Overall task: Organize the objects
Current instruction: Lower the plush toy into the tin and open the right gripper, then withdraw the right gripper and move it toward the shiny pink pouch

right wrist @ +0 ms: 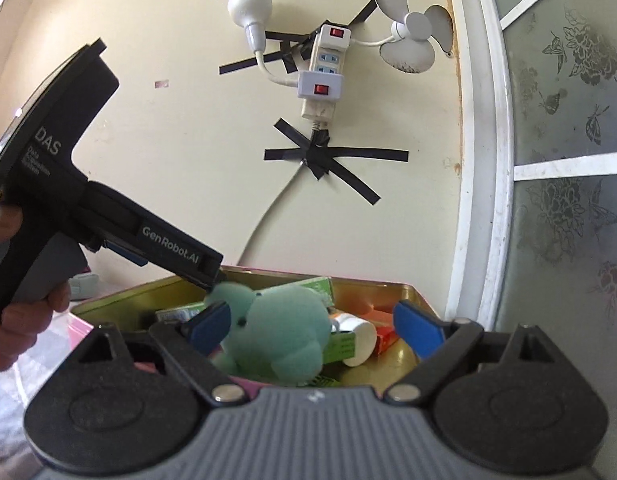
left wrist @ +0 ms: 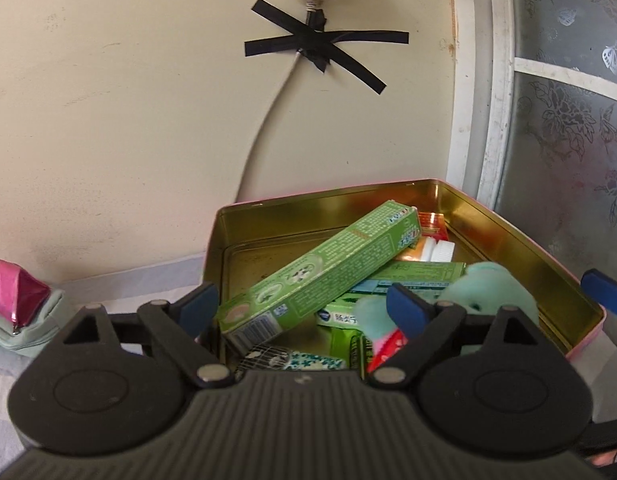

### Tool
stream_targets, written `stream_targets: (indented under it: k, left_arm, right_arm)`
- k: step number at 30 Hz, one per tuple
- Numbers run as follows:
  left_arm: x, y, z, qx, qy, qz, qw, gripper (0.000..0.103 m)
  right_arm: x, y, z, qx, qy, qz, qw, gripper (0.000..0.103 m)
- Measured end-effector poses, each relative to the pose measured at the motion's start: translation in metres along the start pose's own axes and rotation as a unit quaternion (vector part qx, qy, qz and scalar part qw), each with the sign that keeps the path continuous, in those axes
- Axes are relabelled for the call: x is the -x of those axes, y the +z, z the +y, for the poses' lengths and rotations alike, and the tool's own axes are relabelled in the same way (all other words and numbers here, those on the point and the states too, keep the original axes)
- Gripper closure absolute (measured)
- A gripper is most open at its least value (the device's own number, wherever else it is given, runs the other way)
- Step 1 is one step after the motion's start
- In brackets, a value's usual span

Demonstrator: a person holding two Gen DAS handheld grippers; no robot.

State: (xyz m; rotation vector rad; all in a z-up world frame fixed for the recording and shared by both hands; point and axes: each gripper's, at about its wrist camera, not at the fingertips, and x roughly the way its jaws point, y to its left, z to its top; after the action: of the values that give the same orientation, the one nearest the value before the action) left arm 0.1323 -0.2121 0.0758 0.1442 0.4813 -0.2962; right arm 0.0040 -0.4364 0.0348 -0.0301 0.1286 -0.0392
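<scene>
The tin [left wrist: 520, 248] is thin metal, its inner walls a glossy brass-gold that mirrors the contents. The long green box [left wrist: 328, 276] is printed card with a slight sheen. The mint toy [right wrist: 280, 328] is soft, matt plush. The pink pouch [left wrist: 18, 292] shines like metallic foil, lying on a matt cloth case [left wrist: 32, 336]. The wall [left wrist: 128, 120] is matt, scuffed paint

One gold-lined tin [left wrist: 508, 240] stood on the bench, far right. Inside it: one long green carton [left wrist: 328, 276] lying tilted on top, at least two more green cartons beneath it (exact number unclear), one orange box [right wrist: 386, 336], one white-capped tube [right wrist: 358, 338], one teal plush toy [right wrist: 280, 328]. Near left of the tin: two pouches, one pink [left wrist: 18, 292] resting on one pale green [left wrist: 36, 328]. On the far wall: one power strip [right wrist: 328, 64], one bulb [right wrist: 250, 4], one small fan [right wrist: 414, 36].
</scene>
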Motion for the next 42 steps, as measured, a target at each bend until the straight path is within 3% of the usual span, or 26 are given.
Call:
stream_targets:
  k: [11,22,32,36,42]
  left_arm:
    - [0.04,-0.036,0.056,0.016,0.042,-0.004,0.999,0.009]
    - [0.048,-0.088,0.128,0.032,0.1,0.039,0.9937,0.009]
    - [0.041,-0.126,0.209,0.075,0.155,0.077,0.982,0.009]
    - [0.042,-0.128,0.236,0.105,0.154,0.081,0.9791,0.009]
    - [0.035,-0.126,0.271,0.097,0.172,0.09,0.976,0.006]
  right_arm:
    - [0.036,0.006,0.023,-0.052,0.023,0.006,0.998,0.011]
    - [0.04,0.006,0.114,-0.011,0.129,0.035,0.991,0.011]
    - [0.002,-0.009,0.219,0.066,0.178,0.114,0.975,0.012]
    - [-0.017,-0.016,0.255,0.072,0.184,0.16,0.967,0.012]
    - [-0.041,-0.023,0.298,0.096,0.181,0.218,0.954,0.014]
